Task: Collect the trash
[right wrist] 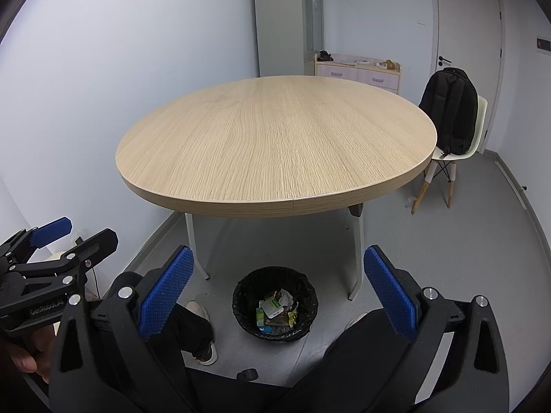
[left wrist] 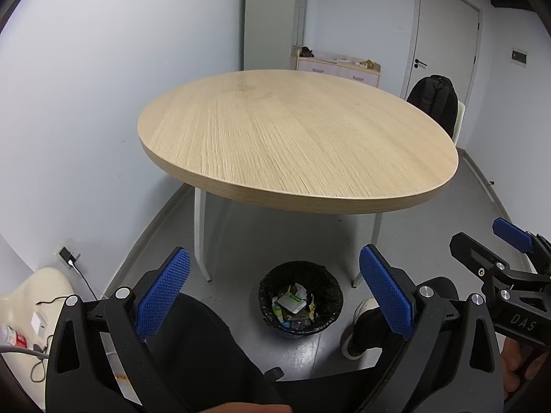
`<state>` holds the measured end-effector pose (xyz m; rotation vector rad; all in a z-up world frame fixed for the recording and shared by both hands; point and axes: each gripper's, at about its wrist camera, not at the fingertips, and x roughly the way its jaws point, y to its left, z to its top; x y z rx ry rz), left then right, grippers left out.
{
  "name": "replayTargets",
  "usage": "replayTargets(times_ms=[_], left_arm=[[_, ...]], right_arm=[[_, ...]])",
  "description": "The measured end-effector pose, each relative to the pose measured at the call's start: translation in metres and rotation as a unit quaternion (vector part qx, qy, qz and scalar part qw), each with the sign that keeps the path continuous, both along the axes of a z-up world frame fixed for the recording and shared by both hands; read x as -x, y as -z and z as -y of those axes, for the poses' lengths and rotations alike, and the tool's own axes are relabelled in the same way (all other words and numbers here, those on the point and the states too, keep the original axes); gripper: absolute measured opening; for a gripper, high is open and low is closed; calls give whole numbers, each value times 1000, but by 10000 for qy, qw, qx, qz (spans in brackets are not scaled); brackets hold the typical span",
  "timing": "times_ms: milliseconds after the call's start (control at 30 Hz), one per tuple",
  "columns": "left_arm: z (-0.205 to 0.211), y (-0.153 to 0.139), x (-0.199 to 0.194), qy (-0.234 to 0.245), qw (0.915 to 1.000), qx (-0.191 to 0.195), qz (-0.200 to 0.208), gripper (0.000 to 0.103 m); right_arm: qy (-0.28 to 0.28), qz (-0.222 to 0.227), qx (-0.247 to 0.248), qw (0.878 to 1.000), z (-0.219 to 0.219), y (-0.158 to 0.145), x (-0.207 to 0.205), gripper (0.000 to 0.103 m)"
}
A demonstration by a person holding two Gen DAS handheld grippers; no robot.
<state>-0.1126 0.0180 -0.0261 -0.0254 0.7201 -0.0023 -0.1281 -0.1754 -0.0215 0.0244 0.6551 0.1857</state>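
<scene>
While both tools hang low in front of the seated person's knees, the left gripper has its blue-padded fingers spread wide with nothing between them, and the right gripper is spread just as wide and equally empty. Each one frames the same thing on the grey floor: a round bin lined with a black bag, standing under the near edge of the surface, between that surface's pale legs. Inside the bin lies the trash, a loose heap of crumpled paper, small cartons and wrappers with white, green and yellow showing; single pieces are too small to tell apart. From the left wrist view the right gripper appears at the far right edge, and from the right wrist view the left one appears at the far left edge, a hand partly visible beneath it. Dark trouser legs and pale shoes sit on either side of the bin. Beyond the round wooden surface, a black backpack rests upright on a cream chair near a door, and a low pink-fronted cabinet stands against the back wall.
</scene>
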Motion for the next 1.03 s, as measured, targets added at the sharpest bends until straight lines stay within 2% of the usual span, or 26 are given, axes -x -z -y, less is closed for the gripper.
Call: replayTargets(times_ms=[1033], left_arm=[[1, 2, -6, -93, 9999, -48, -91, 97]], right_arm=[[35, -29, -55, 10000, 1, 1, -1, 95]])
